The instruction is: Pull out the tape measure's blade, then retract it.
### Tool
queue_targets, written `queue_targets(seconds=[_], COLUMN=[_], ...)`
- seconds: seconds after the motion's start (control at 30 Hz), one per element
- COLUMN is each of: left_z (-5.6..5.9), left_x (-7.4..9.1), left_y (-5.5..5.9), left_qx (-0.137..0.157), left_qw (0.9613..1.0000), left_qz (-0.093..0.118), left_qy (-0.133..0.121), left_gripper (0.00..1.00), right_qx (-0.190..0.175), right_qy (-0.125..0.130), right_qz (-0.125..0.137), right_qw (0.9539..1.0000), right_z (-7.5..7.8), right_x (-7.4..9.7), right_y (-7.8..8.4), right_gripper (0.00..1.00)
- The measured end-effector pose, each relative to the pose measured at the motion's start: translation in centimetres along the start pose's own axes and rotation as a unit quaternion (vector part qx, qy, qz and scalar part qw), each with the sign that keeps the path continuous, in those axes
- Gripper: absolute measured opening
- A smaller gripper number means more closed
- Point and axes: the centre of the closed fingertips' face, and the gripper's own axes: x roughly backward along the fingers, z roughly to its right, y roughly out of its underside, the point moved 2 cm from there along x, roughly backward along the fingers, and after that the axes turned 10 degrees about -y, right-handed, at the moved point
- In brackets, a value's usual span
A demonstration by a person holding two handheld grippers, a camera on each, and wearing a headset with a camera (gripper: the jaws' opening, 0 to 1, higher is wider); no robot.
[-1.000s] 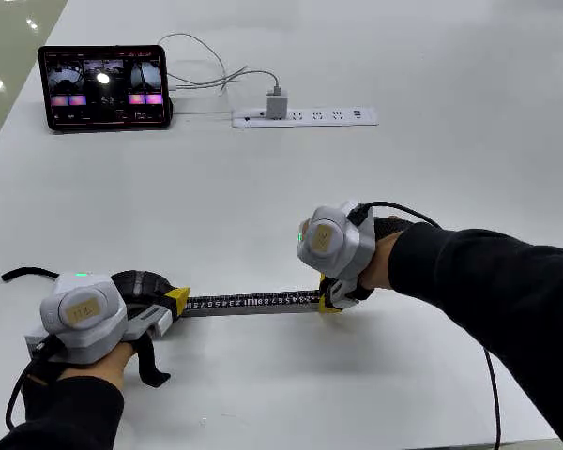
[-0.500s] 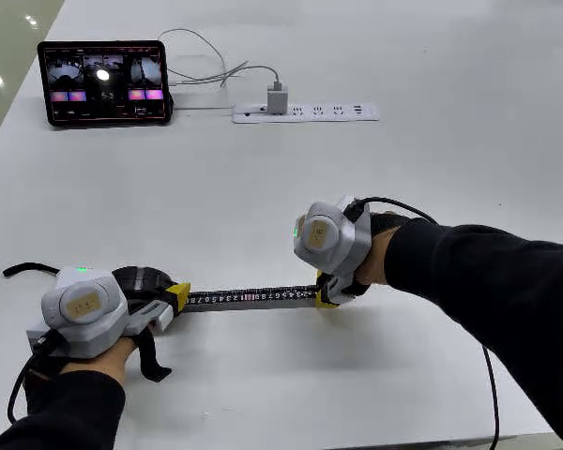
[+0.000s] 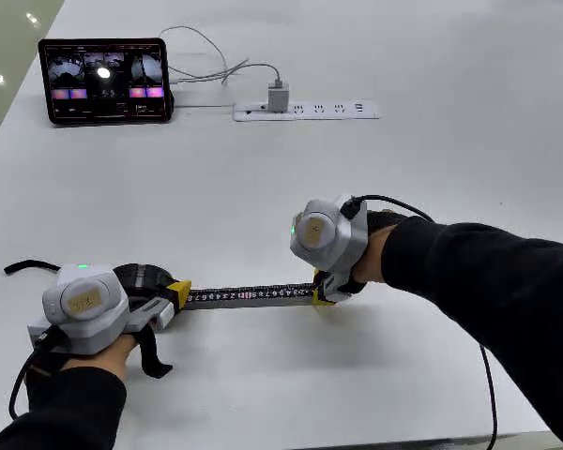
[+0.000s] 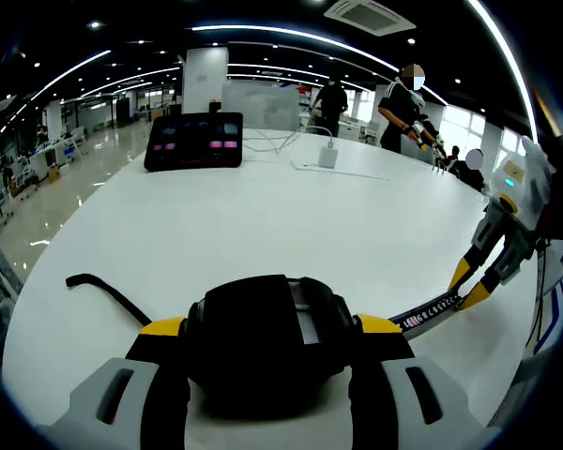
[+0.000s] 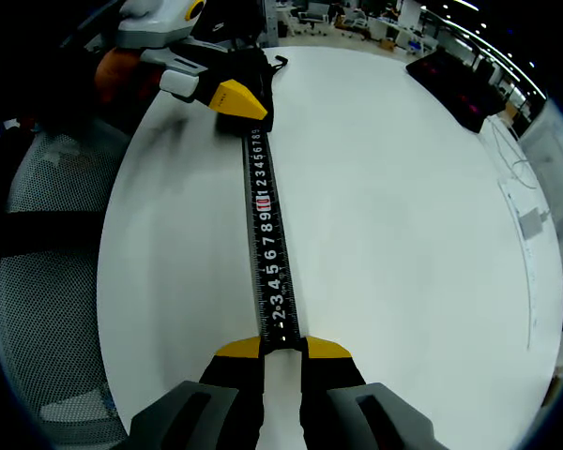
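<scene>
Black round tape measure (image 3: pixel 143 279) is held at the lower left of the head view, on the white worktop (image 3: pixel 403 187). The yellow-tipped fingers of the left gripper (image 3: pixel 169 305) are closed on its case. Its numbered black blade (image 3: pixel 249 296) is stretched rightward to the right gripper (image 3: pixel 324 296), whose fingers are pinched narrow on the blade's end.

Compared with a second ago, a shorter length of blade is seen between the grippers, and the right gripper is found nearer the case.

A black tablet with a lit screen (image 3: pixel 105 81) is stood at the upper left. A white power strip (image 3: pixel 305 112) carrying a white charger (image 3: pixel 278 97) is laid at the top centre. A black strap (image 3: pixel 23 266) is trailed left of the case. The blade's end is hidden in the head view by the right gripper's grey body.
</scene>
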Motion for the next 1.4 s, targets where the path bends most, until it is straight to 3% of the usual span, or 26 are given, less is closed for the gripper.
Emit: queue_targets(seconds=[1.4], left_z=[-0.1], left_x=[0.0], left_y=[0.0], left_qx=[0.003], left_qw=[1.0], left_qz=[-0.004], left_qy=[0.001], left_gripper=[0.64], right_qx=[-0.001], right_qy=[-0.001], right_qz=[0.006], right_qw=[1.0], right_z=[-0.3], right_x=[-0.5], right_y=[-1.6], right_gripper=[0.09])
